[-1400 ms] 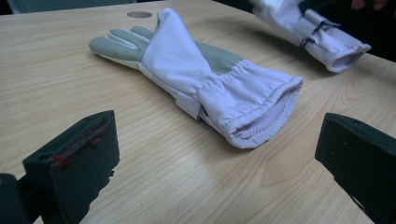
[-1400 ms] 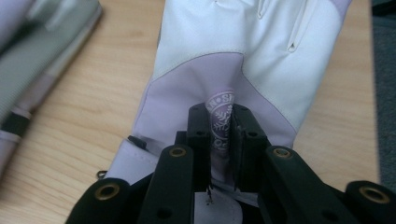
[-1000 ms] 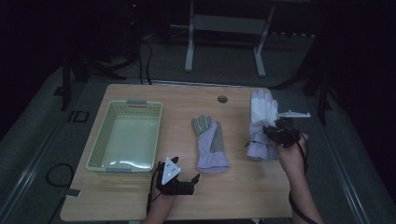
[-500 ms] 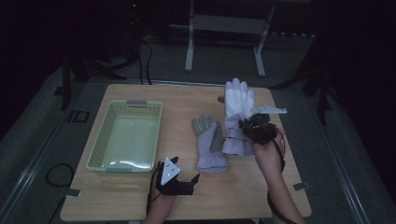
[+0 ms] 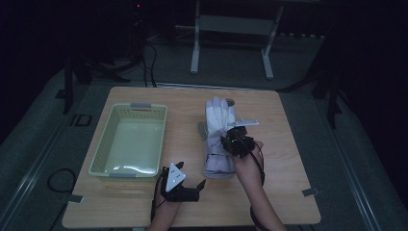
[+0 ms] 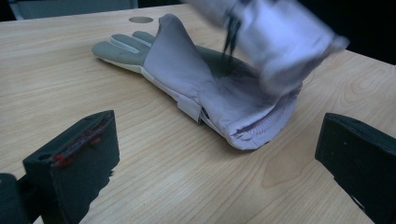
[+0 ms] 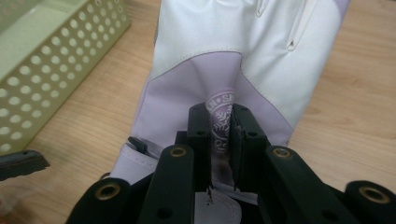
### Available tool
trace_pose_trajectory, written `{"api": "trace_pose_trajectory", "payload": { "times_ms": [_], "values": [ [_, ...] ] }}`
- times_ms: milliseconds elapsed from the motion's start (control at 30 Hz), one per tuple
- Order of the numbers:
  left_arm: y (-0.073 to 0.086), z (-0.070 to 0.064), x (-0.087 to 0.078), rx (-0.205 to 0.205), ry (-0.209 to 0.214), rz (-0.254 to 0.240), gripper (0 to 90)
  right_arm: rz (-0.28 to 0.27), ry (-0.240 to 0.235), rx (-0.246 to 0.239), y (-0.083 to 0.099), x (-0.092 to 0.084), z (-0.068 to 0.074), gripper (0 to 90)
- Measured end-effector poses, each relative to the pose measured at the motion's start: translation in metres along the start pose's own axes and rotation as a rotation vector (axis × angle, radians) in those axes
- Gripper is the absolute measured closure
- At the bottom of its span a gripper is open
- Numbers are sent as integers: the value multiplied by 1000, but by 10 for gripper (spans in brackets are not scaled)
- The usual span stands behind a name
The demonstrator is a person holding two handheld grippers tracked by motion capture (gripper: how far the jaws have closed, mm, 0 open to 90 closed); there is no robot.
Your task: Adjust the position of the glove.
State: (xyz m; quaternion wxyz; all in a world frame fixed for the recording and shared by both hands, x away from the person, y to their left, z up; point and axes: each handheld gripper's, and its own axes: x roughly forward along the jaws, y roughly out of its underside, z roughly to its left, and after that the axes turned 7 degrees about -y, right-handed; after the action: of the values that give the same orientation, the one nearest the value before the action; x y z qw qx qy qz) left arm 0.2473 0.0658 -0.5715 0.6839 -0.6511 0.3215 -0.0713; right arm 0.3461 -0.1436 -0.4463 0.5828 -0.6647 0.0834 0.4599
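A grey and lavender glove (image 6: 205,88) lies flat on the wooden table (image 5: 288,159), its cuff (image 5: 219,168) toward the person. My right gripper (image 5: 231,140) is shut on the lavender cuff of a white glove (image 5: 216,113) and holds it just above the lying glove, fingers pointing away. In the right gripper view the jaws (image 7: 222,128) pinch the fabric at a snowflake logo, and the white glove (image 7: 224,42) stretches ahead. My left gripper (image 5: 191,174) rests near the front edge, open, its jaws (image 6: 215,158) bare and aimed at the lying glove's cuff. The held glove (image 6: 275,37) is blurred there.
A pale green perforated basket (image 5: 102,149) stands on the table's left half, with nothing in it; its wall (image 7: 46,60) is left of the held glove. A metal stand (image 5: 231,24) rises beyond the far edge. Bare wood lies right of the gloves.
My right gripper has carried the white glove leftward from the table's right side to over the grey glove. The left gripper has stayed put.
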Motion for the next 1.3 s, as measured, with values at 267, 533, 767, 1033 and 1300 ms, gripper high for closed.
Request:
{"api": "trace_pose_trajectory", "payload": {
  "times_ms": [267,533,767,1033,1300],
  "values": [
    [0,0,0,4,0,1,0,81,23,15,10,30,-3,797],
    [0,0,0,2,3,1,0,131,29,34,17,55,-7,794],
    [0,0,1,1,5,3,0,129,25,42,20,55,-13,760],
    [0,1,1,-7,10,7,0,57,-46,-34,13,35,-17,500],
    [-1,0,2,0,19,20,0,52,-201,-52,26,23,-43,321]
  ]
}}
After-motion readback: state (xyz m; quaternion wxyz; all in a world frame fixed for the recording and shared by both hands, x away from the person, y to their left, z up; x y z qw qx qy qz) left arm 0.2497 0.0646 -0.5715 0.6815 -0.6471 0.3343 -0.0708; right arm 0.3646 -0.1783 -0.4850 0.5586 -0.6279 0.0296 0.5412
